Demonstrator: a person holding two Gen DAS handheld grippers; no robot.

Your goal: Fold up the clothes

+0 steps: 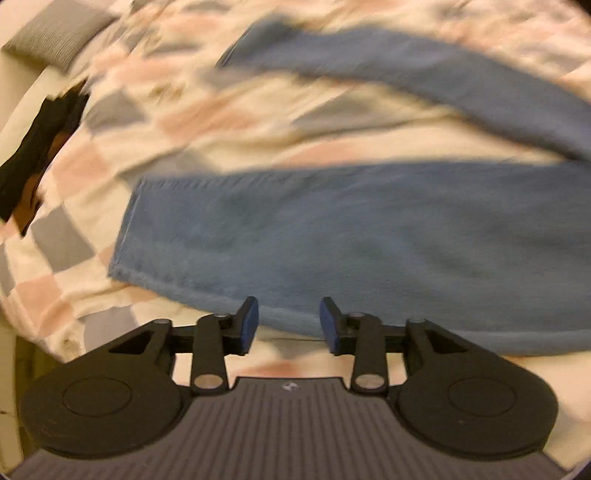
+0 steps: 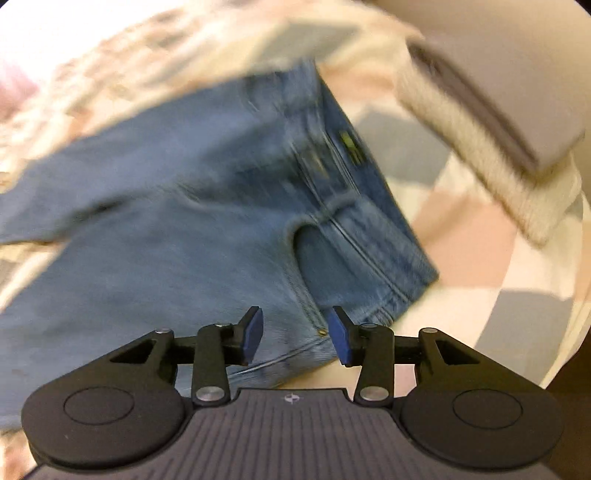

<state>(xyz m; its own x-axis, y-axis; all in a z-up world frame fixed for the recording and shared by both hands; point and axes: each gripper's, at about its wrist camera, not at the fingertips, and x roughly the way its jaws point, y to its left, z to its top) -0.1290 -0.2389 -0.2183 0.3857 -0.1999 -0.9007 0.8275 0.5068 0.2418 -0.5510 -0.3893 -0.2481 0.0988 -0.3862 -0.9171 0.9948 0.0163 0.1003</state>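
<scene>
Left wrist view, nearest: my left claw (image 1: 289, 325) is pointing steeply down, its blue pads (image 1: 250, 320) standing apart with nothing pinched between them.
Left claw and jeans: I am hovering at the near edge of one jeans leg (image 1: 332, 243); whether a pad is touching the denim I cannot tell, as the picture is blurred.
Left view, middle: the leg is lying flat across the bed, its hem (image 1: 127, 225) pointing left.
Left view, farther: the second leg (image 1: 424, 77) is stretching away at an angle, apart from the first, with quilt showing between them.
Left view, farthest: a grey pillow (image 1: 55, 33) is sitting at the top left corner; something black (image 1: 33, 151) is lying at the bed's left edge.
Right wrist view, nearest: my right claw (image 2: 297, 334) is also standing apart, gripping nothing.
Right claw and jeans: I am hovering over the waistband corner (image 2: 373, 291), the denim showing in the gap between my pads.
Right view, middle: the jeans (image 2: 166, 206) are spreading out to the left, pocket opening (image 2: 310, 240) and small label (image 2: 351, 146) facing up.
Right view, farthest: the checked quilt (image 2: 480, 236) is covering the bed under everything.
</scene>
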